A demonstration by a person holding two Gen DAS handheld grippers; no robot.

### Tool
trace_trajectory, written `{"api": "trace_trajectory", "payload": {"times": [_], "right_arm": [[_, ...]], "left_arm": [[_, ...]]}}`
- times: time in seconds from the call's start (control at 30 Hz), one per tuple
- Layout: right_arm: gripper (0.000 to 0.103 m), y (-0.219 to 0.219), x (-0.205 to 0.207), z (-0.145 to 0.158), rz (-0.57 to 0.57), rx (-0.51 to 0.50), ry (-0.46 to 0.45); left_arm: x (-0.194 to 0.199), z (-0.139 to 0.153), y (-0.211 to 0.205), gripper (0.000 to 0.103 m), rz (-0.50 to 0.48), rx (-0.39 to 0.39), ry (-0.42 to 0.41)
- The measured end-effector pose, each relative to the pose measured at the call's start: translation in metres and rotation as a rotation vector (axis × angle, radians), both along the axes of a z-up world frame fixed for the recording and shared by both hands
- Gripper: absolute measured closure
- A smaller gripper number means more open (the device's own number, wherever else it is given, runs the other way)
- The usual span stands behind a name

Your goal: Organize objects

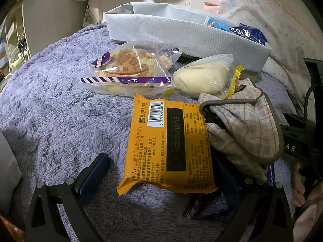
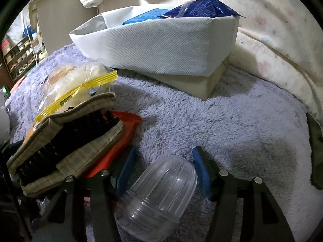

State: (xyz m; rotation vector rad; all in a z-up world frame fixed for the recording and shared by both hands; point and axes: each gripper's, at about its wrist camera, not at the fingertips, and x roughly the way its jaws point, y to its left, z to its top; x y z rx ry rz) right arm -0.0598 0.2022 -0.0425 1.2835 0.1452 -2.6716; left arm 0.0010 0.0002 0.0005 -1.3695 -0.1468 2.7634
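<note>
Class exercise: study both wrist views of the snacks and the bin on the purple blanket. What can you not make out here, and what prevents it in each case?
- Bin contents: both views, its fabric wall hides all but the blue packets' tops.
- Striped wrapper: left wrist view, mostly under the orange packet.
- Plaid pouch contents: right wrist view, too dark inside.
- Clear jar: right wrist view, whether the right gripper's fingers touch it is unclear.
</note>
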Motion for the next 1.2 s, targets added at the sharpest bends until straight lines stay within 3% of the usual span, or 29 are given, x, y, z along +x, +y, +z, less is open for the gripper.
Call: {"api": "trace_trajectory", "payload": {"times": [0.97,1.2], "right_arm": [[0.035,-0.007,0.036,0.006,-0.024,0.040,0.010],[0.035,0.005,0.015,0.006,-0.009,0.037,0.007]], "left_arm": [[0.000,0.000,0.000,0.002,-0.010,-0.001,-0.001],[0.001,0.000,0.000,0.002,-0.012,-0.002,-0.002]]}}
